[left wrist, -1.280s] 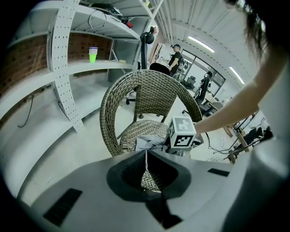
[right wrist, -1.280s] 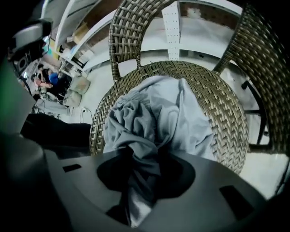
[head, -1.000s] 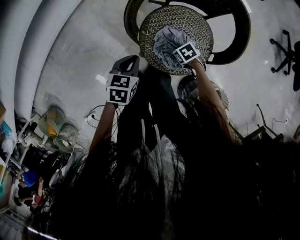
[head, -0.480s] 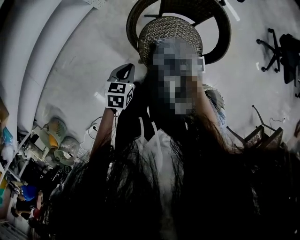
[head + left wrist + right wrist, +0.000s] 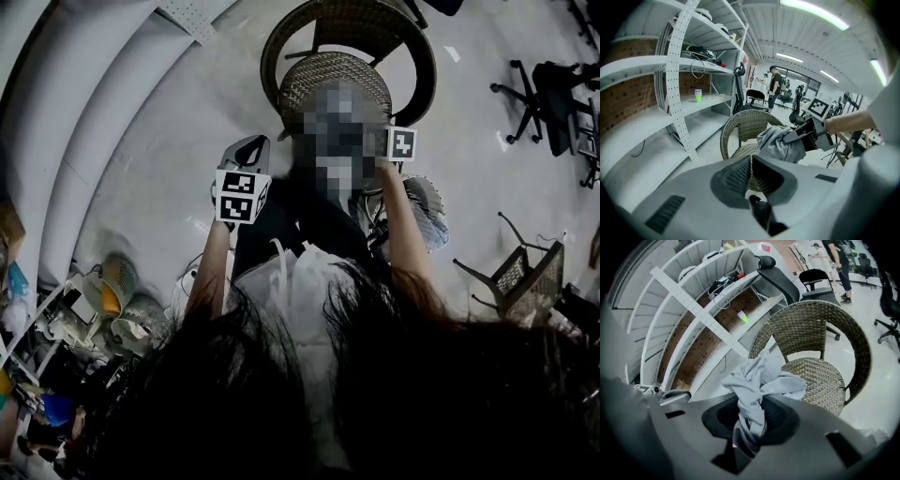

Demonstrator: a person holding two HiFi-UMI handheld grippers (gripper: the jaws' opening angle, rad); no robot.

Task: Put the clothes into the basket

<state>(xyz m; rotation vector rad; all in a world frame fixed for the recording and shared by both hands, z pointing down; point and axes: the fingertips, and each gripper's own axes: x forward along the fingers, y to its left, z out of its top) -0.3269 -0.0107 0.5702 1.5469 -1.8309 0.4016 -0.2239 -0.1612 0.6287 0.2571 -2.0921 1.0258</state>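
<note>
Wicker chair (image 5: 309, 80), white shelving (image 5: 675, 70), office chairs on grey floor (image 5: 187, 122).
Wicker chair stands just beside the shelving; green cup (image 5: 698, 95) upright on a middle shelf, cables on the shelf above; black office chair (image 5: 548, 89) well apart, toward the floor's far right; person (image 5: 776, 84) standing far back.

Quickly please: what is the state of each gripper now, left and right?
Left gripper: closed, nothing between its jaws.
Right gripper: closed on the grey garment.
</note>
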